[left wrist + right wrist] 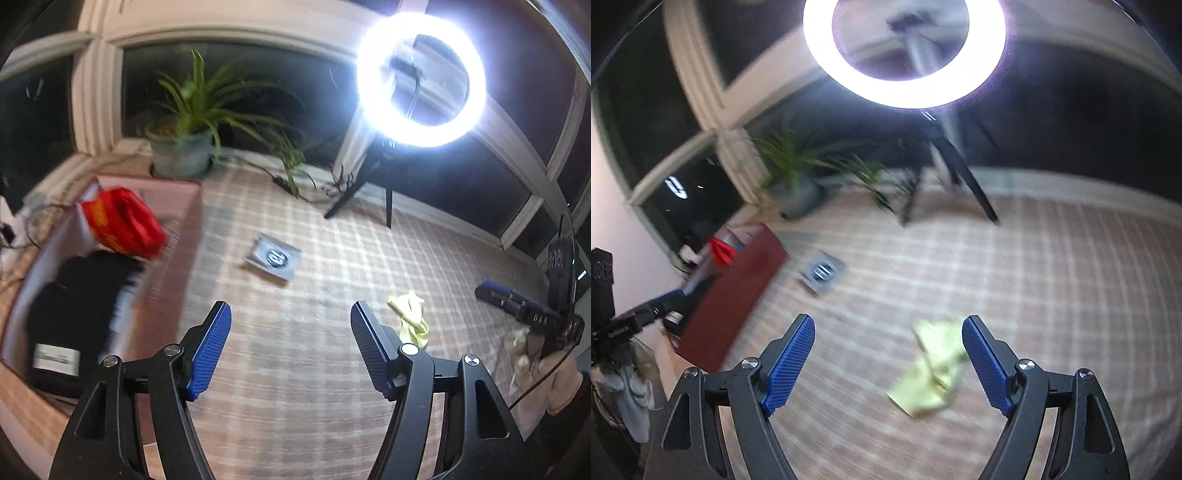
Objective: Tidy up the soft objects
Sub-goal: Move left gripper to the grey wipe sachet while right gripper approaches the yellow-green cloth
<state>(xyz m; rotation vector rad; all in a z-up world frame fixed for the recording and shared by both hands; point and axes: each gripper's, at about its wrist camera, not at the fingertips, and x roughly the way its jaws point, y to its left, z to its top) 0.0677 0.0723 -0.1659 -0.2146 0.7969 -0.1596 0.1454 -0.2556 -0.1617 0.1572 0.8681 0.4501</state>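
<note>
While the left gripper (pixel 290 345) and right gripper (pixel 888 360) both gape empty, the yellow cloth (pixel 932 367) lies low in the right-wrist frame, between the right fingers; the box (pixel 110 280) sits at left.

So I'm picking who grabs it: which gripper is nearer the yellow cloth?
Right. The right gripper hovers directly over the yellow cloth; the left gripper is off to its left.

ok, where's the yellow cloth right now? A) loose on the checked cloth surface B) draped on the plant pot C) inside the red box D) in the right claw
A: the yellow cloth lies crumpled on the checked surface, ahead of the open right claw and untouched by its fingers.
</note>
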